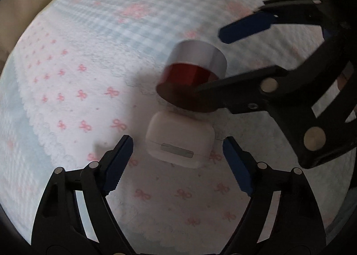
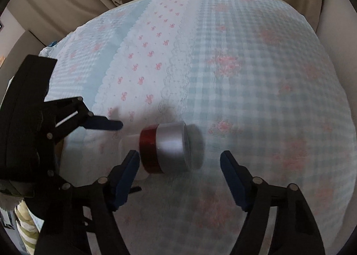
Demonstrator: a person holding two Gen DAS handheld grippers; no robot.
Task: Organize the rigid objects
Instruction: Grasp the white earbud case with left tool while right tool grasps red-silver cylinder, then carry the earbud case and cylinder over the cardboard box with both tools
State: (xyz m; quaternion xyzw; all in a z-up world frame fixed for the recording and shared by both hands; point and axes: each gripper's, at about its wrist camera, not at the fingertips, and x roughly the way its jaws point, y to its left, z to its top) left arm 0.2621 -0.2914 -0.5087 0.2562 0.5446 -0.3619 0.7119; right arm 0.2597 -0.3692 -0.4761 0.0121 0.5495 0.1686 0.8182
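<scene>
Between my right tongs (image 2: 179, 163), spread wide, sits the tape roll stack (image 2: 166, 148): red roll against grey roll, lying on its side on the bed (image 2: 256, 76), touching neither pad. Left tongs (image 1: 177, 161) also spread, white case (image 1: 179, 141) between them, just short of the rolls. I'd center first, close slowly on the flat faces; the curved sides would probably roll. Tape glossy, case smooth rounded plastic, cover soft gingham with lace.

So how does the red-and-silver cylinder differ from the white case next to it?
The red-and-silver cylinder is round, two-toned and glossy; the white case is boxy with rounded corners, plain white with a grey strip. The cylinder looks taller; the case sits lower. Both lie on the patterned cloth, unheld.
</scene>
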